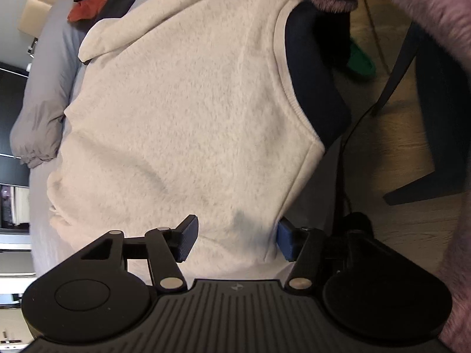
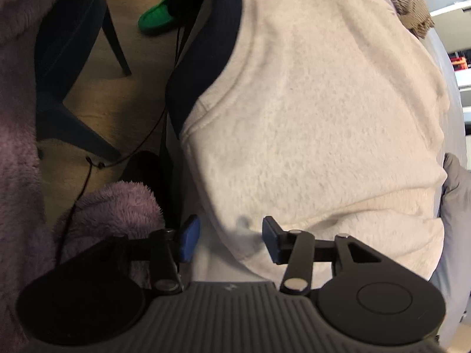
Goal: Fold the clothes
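Note:
A cream fleece sweater (image 1: 188, 111) lies spread on a pale grey bed surface, its ribbed hem toward the right edge. It also fills the right wrist view (image 2: 323, 117). My left gripper (image 1: 235, 238) is open, its blue pads standing over the sweater's near edge. My right gripper (image 2: 231, 238) is open too, over a near corner of the sweater. Neither holds cloth. A dark navy garment (image 1: 315, 82) lies under the sweater at the bed's edge.
A grey garment (image 1: 38, 123) lies at the left of the sweater. Red and black clothes (image 1: 88, 3) are piled at the far end. A purple fuzzy sleeve (image 2: 23, 147) borders the views. Wooden floor, a dark chair (image 2: 73, 44) and a green slipper (image 2: 156, 14) lie beside the bed.

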`<act>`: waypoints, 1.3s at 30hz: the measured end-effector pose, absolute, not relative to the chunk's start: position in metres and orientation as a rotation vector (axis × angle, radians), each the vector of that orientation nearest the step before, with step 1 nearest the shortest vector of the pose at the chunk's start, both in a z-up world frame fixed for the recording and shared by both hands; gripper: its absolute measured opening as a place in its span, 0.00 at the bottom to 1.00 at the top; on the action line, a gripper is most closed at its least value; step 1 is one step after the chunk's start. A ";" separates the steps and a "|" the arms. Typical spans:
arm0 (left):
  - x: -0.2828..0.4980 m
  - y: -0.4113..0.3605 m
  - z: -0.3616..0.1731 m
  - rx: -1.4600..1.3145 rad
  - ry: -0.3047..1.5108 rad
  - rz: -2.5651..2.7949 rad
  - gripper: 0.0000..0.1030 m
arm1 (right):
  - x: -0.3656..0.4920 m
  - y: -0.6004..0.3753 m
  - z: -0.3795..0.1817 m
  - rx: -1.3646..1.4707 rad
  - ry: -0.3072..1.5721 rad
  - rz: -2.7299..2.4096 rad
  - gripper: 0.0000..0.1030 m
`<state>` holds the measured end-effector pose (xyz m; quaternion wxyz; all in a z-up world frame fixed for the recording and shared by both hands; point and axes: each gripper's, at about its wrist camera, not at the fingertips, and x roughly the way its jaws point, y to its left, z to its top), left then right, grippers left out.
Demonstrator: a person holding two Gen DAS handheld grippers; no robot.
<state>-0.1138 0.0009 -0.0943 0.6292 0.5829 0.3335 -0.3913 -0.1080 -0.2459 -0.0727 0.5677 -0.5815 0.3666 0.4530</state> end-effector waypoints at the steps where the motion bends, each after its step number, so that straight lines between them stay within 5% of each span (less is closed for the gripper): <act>1: -0.111 0.003 -0.089 1.318 0.769 -0.898 0.53 | -0.108 -0.247 -0.068 -1.350 0.862 1.061 0.49; 20: 0.013 0.032 -0.001 0.800 0.951 -0.913 0.57 | 0.062 -0.306 -0.034 -0.917 0.923 0.529 0.57; 32: 0.162 0.074 -0.024 0.611 0.862 -0.385 0.57 | 0.202 -0.341 -0.041 -0.601 0.965 0.270 0.58; 39: 0.261 0.102 -0.058 0.393 0.852 -0.142 0.57 | 0.283 -0.379 -0.046 -0.273 0.934 0.083 0.70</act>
